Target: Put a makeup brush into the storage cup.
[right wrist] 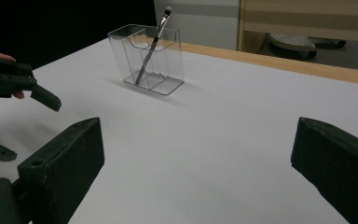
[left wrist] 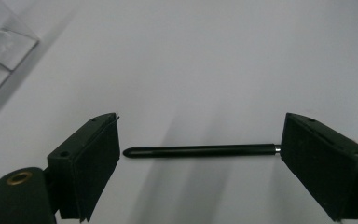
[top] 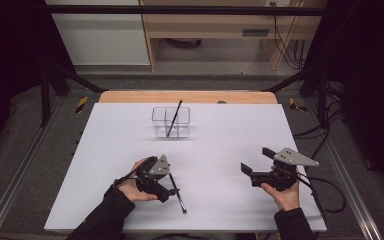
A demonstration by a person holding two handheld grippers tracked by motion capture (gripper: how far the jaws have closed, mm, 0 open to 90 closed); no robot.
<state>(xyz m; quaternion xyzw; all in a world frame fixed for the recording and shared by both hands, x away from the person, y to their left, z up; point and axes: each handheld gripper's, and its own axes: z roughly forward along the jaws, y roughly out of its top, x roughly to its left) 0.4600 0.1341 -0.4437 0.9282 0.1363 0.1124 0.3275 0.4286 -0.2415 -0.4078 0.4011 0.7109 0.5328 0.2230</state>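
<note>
We see left gripper jaws apart | black brush lies crosswise between them, untouched, tip at 9 o'clock | right gripper jaws apart, holding nothing

Both grippers, left and right, are matte black (grey triangular plates on top), trailing black cables; the sleeves are black.

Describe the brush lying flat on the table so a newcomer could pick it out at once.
Start at the white table and go to its near edge, where the left gripper hangs open. The slim black brush lies flat on the bare surface between its jaws. The other brush stands leaning in the clear holder farther back.
</note>
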